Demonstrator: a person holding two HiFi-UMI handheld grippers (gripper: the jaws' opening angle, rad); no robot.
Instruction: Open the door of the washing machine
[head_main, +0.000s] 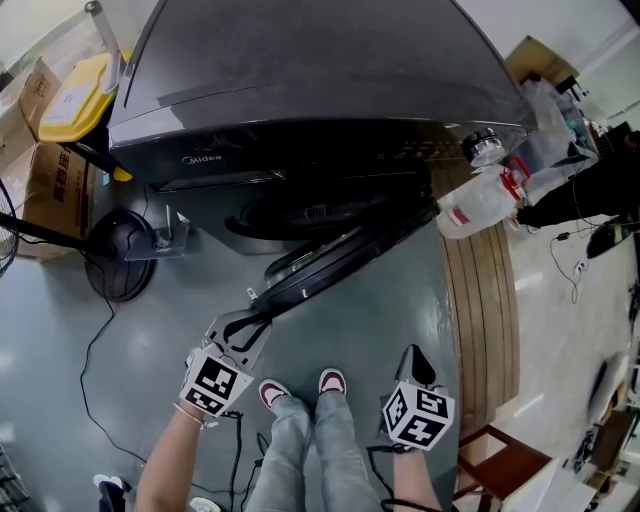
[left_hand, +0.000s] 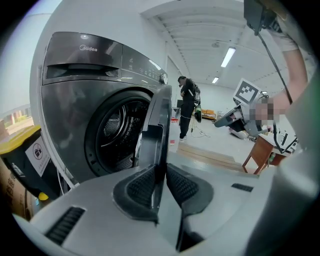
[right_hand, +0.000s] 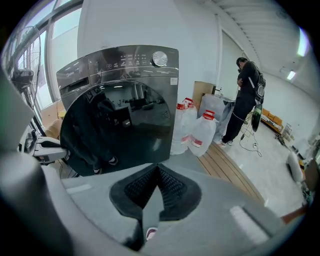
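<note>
The dark grey washing machine (head_main: 320, 80) stands ahead of me with its round door (head_main: 340, 255) swung partly out towards me. My left gripper (head_main: 250, 318) is at the door's free edge. In the left gripper view that edge (left_hand: 159, 120) runs straight between the pads (left_hand: 142, 185), which press on it, and the drum (left_hand: 117, 130) shows behind. My right gripper (head_main: 413, 355) hangs to the right of the door, apart from it. In the right gripper view its jaws (right_hand: 158, 170) are shut on nothing and face the door's glossy front (right_hand: 120, 125).
Plastic jugs with red caps (head_main: 480, 200) stand right of the machine beside a wooden pallet (head_main: 485, 300). A floor fan (head_main: 120, 250), cardboard boxes (head_main: 50, 190) and a cable lie to the left. A wooden chair (head_main: 500, 465) is near right. A person (left_hand: 189, 107) stands far off.
</note>
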